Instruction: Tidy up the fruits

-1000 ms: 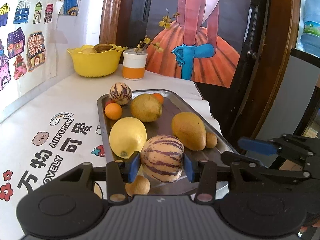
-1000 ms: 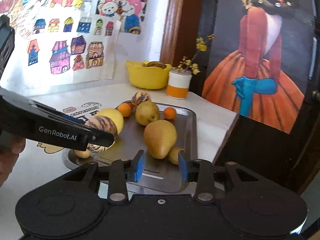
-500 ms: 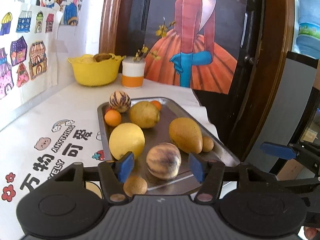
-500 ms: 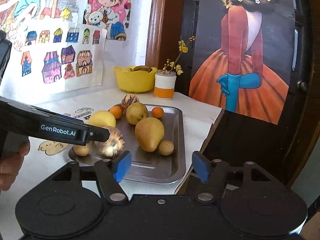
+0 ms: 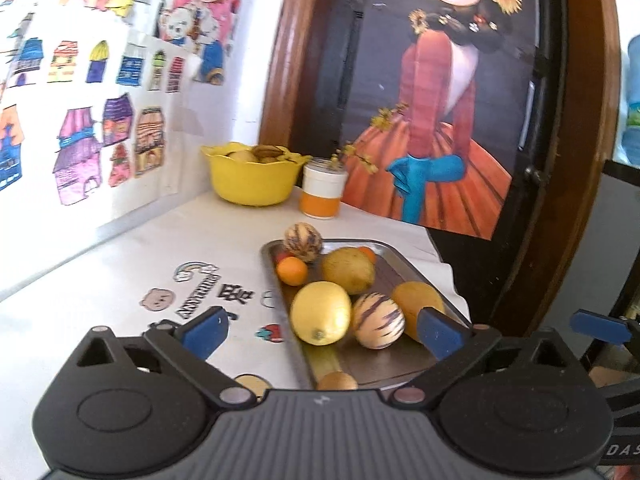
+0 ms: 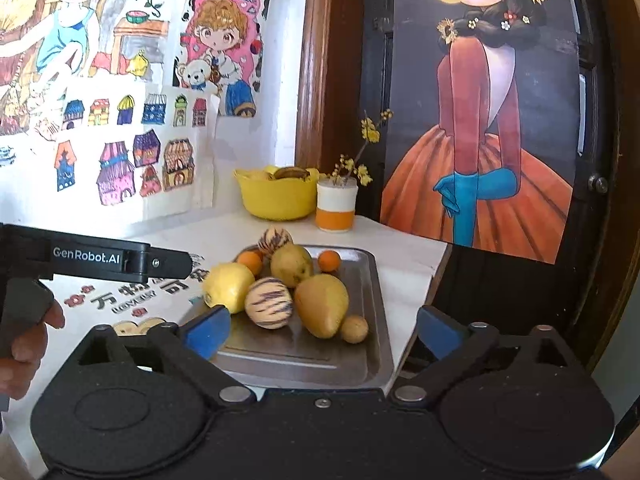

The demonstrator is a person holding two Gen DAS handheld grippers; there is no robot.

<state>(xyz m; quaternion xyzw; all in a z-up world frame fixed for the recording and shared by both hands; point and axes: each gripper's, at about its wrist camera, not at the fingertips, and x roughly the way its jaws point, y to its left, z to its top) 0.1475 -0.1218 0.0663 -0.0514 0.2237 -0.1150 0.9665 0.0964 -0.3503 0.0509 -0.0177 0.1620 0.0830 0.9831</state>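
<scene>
A metal tray [image 5: 402, 266] [image 6: 370, 320] on the white table holds several fruits: a yellow lemon [image 5: 320, 313] [image 6: 228, 287], a striped melon [image 5: 378, 321] [image 6: 269, 302], a mango [image 6: 321, 304], a pear [image 5: 349, 270], small oranges [image 5: 292, 271] and a second striped melon [image 5: 303, 241] at the far end. My left gripper [image 5: 322, 330] is wide open and empty, raised in front of the tray's near end. My right gripper [image 6: 322, 330] is also wide open and empty, back from the tray's near edge. The left gripper's arm [image 6: 100, 260] shows at the left of the right wrist view.
A yellow bowl [image 5: 252, 180] [image 6: 278, 196] with fruit and a white-and-orange cup [image 5: 323, 192] [image 6: 336, 208] of yellow flowers stand at the table's back corner. A poster leans at the back right beside a wooden door frame. A hand [image 6: 24, 344] holds the left gripper.
The left gripper let go of the striped melon, which now rests on the tray beside the lemon, and pulled back and up. Both grippers opened wider.
</scene>
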